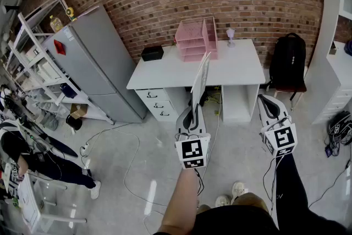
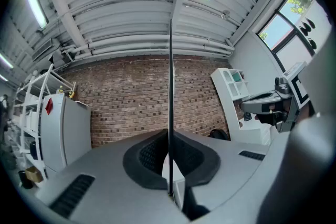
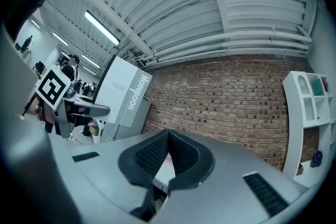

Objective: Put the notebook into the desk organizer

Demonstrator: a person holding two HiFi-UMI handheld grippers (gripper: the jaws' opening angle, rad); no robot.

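Note:
In the head view my left gripper [image 1: 193, 114] is shut on the lower edge of a grey notebook [image 1: 201, 78], which stands upright in front of the white desk [image 1: 242, 69]. The pink desk organizer [image 1: 196, 39] sits at the back of that desk, well beyond the notebook. The left gripper view shows the notebook [image 2: 170, 86] edge-on as a thin dark line clamped in my left gripper [image 2: 169, 153]. My right gripper [image 1: 265, 100] hangs to the right, apart from the notebook, its jaws together and empty. In the right gripper view the right gripper [image 3: 166, 157] is shut, with the notebook [image 3: 124, 95] at its left.
A black box [image 1: 152, 53] and a small white lamp [image 1: 230, 36] stand on the desk. A black backpack [image 1: 289, 60] rests on a chair at the right, a grey cabinet [image 1: 96, 60] stands to the left. Cables [image 1: 129, 165] trail over the floor. A person [image 1: 33, 159] crouches at far left.

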